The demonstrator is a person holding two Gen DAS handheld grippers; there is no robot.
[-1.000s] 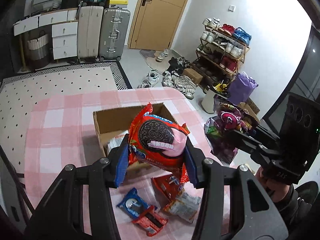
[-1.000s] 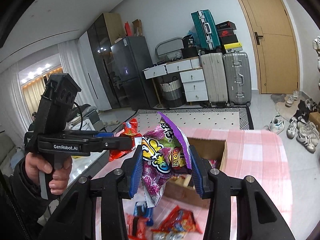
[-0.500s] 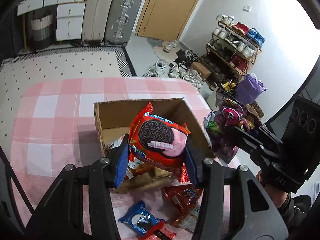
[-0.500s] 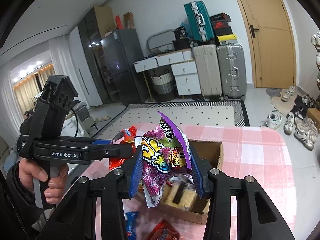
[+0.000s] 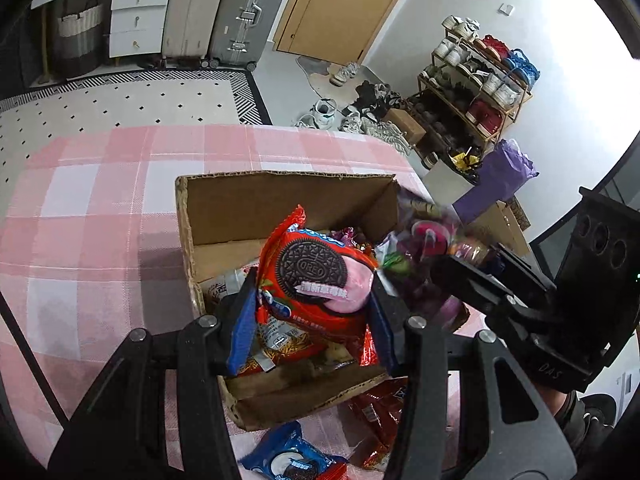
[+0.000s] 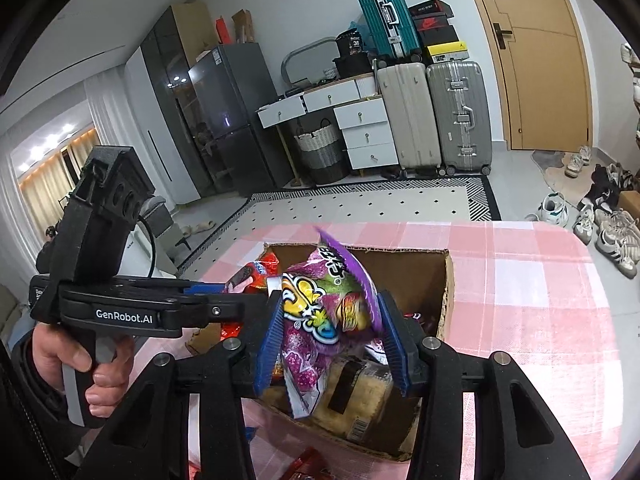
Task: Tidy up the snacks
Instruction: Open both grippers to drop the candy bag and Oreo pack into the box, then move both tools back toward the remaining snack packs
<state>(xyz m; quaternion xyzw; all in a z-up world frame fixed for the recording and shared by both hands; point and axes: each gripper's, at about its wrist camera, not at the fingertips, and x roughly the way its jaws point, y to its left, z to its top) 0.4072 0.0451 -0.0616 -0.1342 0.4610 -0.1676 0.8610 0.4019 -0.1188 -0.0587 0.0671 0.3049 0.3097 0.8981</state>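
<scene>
My left gripper [image 5: 312,320] is shut on a red Oreo packet [image 5: 316,276] and holds it over the open cardboard box [image 5: 280,196] on the pink checked table. My right gripper [image 6: 332,340] is shut on a purple snack bag [image 6: 324,312] and holds it over the same box [image 6: 444,280]. The right gripper with its purple bag also shows in the left wrist view [image 5: 432,256], at the box's right edge. The left gripper shows in the right wrist view [image 6: 240,292]. Several snack packets lie inside the box.
Loose snacks lie on the table in front of the box: a blue Oreo packet [image 5: 292,460] and red packets [image 5: 380,408]. The table's far edge drops to a patterned rug [image 5: 120,100]. Suitcases [image 6: 436,112], drawers and a shoe rack [image 5: 476,80] stand beyond.
Both grippers have moved forward and down with their packets, from in front of the box to over its opening. The purple bag now hangs at the box's right edge.
</scene>
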